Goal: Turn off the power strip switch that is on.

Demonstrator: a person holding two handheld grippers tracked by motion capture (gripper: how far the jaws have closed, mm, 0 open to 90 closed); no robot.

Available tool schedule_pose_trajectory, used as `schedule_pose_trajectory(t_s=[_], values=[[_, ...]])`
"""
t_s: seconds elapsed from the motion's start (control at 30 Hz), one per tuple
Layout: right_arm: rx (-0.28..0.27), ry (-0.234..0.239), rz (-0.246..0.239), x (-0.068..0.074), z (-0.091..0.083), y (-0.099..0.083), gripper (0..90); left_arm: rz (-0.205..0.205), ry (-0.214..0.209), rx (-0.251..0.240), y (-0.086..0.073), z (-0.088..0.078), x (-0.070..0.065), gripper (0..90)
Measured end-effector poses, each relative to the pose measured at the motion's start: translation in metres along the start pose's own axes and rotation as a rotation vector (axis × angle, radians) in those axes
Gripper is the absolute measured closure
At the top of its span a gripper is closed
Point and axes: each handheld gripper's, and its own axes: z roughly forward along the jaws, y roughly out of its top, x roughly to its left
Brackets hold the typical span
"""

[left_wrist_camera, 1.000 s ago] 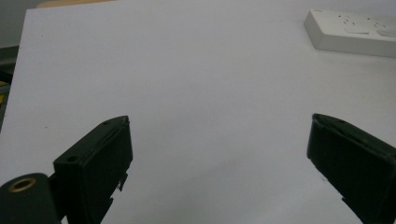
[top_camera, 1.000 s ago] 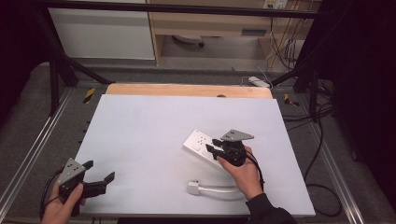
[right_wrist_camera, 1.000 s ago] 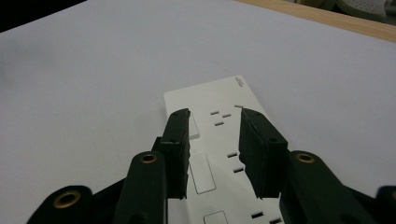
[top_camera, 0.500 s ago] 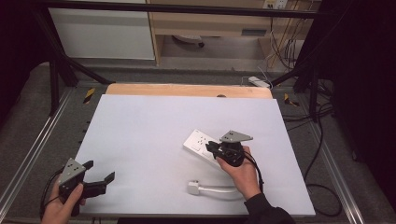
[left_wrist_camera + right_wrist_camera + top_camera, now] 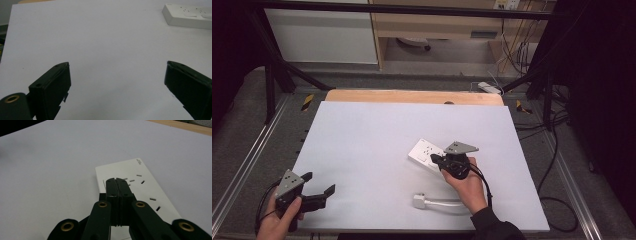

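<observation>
Count: one white power strip (image 5: 428, 154) directly under the fingers; one white plug (image 5: 420, 201) with cable nearby; two grippers.

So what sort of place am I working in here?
Probably a lab or workshop recording bench: a white board tabletop inside a black metal frame, loose cables on the grey floor, and a white power strip as the workpiece.

You face a white table (image 5: 377, 145) with a bare wooden strip (image 5: 412, 96) along its far edge. Beyond it stand a white cabinet (image 5: 319, 35) and a wooden shelf unit (image 5: 437, 25). Grey floor (image 5: 242, 125) flanks you; black cables (image 5: 557, 200) trail at the right, where the room darkens.
</observation>
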Motion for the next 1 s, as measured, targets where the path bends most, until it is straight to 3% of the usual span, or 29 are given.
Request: schedule_pose_trajectory(t_s=[0.53, 1.0], values=[[0.064, 0.002, 0.025, 0.001, 0.013, -0.004, 90.0, 0.006, -0.006, 0.005, 0.0, 0.001, -0.001, 6.8], [0.085, 0.0, 0.025, 0.001, 0.017, -0.005, 90.0, 0.01, -0.009, 0.014, -0.001, 0.001, -0.001, 6.8]])
